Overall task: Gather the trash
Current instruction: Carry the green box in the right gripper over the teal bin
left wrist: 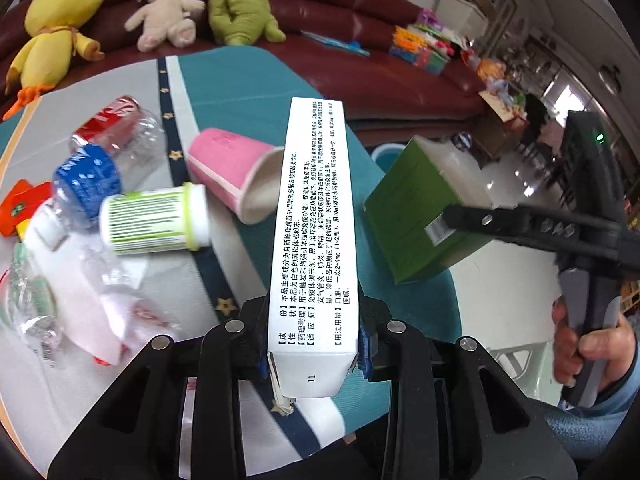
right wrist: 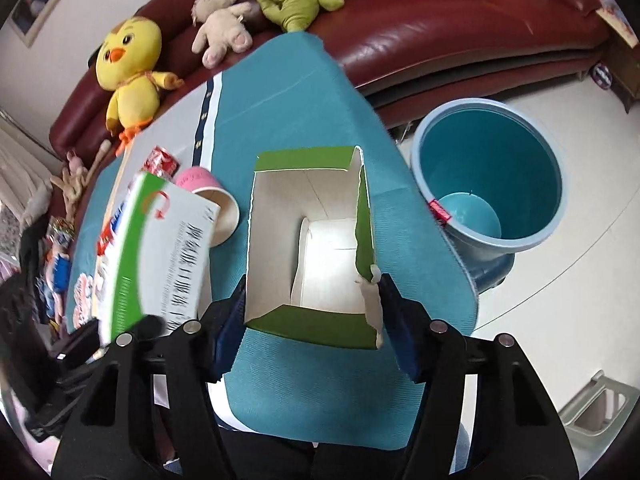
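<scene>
Clamped between the left claw [left wrist: 314, 354] pads, a long white printed carton [left wrist: 314, 240] juts out over the teal-clothed bench [left wrist: 248, 76]. Right claw [right wrist: 312, 320] pinches an open, torn-edged green box [right wrist: 308, 240] above the bench's rounded edge; beyond that edge stands a blue bin [right wrist: 492, 184] on pale floor

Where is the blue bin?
In the right wrist view the blue bin stands on the floor at right, beside the teal table, in front of the red sofa.
</scene>
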Demonstrator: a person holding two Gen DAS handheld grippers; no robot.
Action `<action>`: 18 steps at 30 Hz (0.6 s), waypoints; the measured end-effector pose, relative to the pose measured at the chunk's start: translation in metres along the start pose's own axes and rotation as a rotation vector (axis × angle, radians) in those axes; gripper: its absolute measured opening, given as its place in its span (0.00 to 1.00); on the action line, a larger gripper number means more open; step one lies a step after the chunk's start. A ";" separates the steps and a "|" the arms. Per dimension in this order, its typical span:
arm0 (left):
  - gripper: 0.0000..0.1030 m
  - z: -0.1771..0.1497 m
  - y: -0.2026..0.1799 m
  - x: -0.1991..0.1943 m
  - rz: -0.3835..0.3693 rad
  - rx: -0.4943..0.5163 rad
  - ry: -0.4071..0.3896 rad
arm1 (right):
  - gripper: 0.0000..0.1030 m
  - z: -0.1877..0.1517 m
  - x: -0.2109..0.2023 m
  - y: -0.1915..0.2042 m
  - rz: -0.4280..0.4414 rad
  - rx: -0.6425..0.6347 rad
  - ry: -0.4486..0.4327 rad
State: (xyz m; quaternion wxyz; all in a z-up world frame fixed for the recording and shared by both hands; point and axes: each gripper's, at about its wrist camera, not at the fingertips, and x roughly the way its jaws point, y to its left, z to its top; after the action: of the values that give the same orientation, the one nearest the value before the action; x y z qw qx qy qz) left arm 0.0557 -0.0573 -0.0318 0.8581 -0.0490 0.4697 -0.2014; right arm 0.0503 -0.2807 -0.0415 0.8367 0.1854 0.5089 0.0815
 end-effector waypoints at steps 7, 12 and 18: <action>0.31 0.019 -0.035 0.007 -0.014 0.075 0.006 | 0.58 0.022 -0.034 -0.042 0.035 0.084 -0.095; 0.31 0.053 -0.079 0.032 -0.026 0.157 0.031 | 0.58 0.049 -0.053 -0.097 -0.010 0.168 -0.181; 0.31 0.096 -0.133 0.095 -0.037 0.233 0.117 | 0.58 0.077 -0.042 -0.156 -0.067 0.235 -0.189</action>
State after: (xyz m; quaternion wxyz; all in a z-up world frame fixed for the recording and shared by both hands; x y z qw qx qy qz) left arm 0.1408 -0.2257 -0.0165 0.8253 0.0543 0.4913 -0.2728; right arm 0.0903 -0.4555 -0.0362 0.8556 0.2716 0.4400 -0.0244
